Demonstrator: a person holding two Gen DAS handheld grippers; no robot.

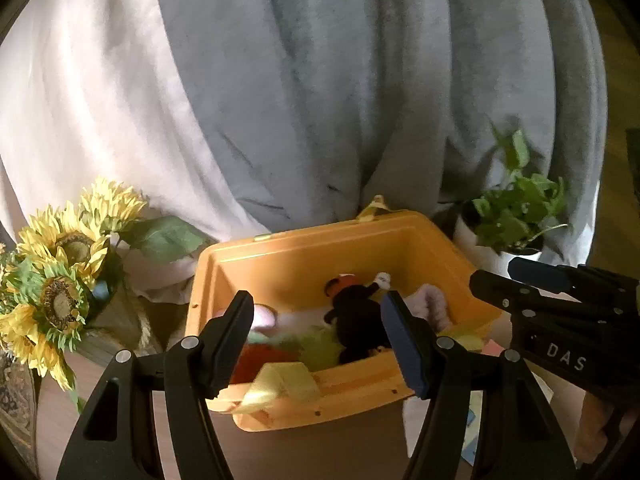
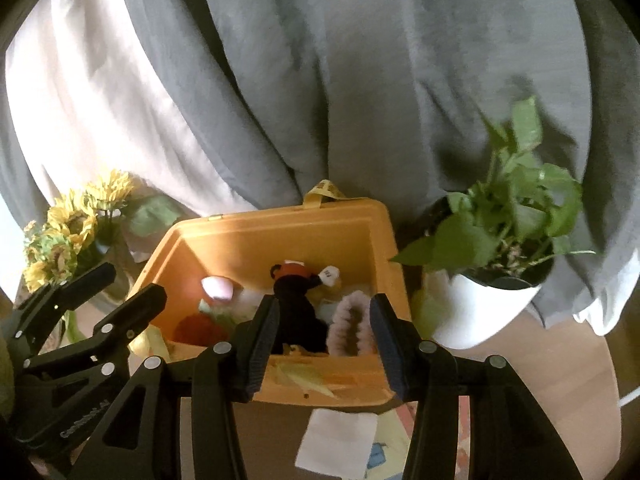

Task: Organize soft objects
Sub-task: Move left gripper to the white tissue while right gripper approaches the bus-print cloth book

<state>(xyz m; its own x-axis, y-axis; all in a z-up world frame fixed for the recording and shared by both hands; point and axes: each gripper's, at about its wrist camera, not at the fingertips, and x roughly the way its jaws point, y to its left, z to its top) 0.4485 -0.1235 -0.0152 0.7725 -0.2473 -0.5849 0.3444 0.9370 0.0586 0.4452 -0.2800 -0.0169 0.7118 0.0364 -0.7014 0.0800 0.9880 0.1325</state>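
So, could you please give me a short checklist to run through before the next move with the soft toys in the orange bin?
1. Left hand-held gripper empty: ok.
2. Right hand-held gripper empty: ok.
3. Orange bin open, toys inside: ok.
4. Black plush inside the bin: ok.
5. Yellow cloth fully inside: not ok, draped over the rim.
6. Potted plant clear of the bin: cannot tell.

The black plush toy (image 2: pixel 298 312) hides the soft things beneath it; the yellow sunflower bunch (image 1: pixel 52 280) is cut off at the picture's edge.
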